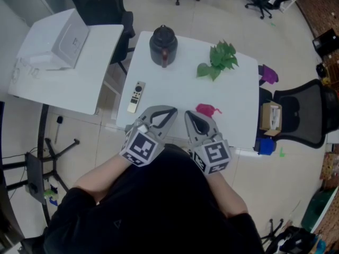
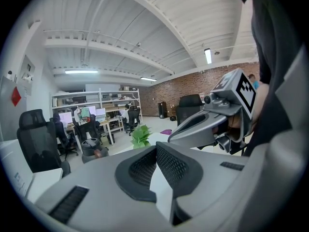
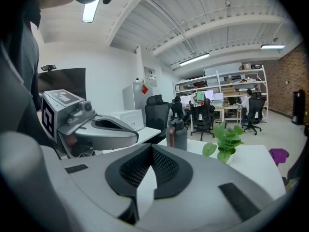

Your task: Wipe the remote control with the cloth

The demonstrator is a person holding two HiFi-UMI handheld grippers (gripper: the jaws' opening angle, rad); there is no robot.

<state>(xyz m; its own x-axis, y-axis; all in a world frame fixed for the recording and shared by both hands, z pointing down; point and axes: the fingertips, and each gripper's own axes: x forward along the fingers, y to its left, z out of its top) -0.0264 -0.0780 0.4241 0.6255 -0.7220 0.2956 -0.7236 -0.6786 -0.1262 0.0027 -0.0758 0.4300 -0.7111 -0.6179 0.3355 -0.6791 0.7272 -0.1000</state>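
Note:
The slim white remote control (image 1: 137,96) lies near the left edge of the white table (image 1: 238,99). A crumpled pink cloth (image 1: 207,110) rests near the table's front edge, right of centre. My left gripper (image 1: 170,111) hovers over the front edge between remote and cloth, shut and empty. Beside it, my right gripper (image 1: 189,115) is shut and empty too, its tip just left of the cloth. The left gripper view shows shut jaws (image 2: 155,150); the right gripper view shows the same (image 3: 150,152). Neither gripper view shows remote or cloth.
A dark kettle (image 1: 162,45) and a green plant (image 1: 217,61) stand at the table's far side. A second white table (image 1: 63,67) with a white box stands to the left. A black office chair (image 1: 303,112), a cardboard box (image 1: 270,116) and a purple object (image 1: 268,74) are on the right.

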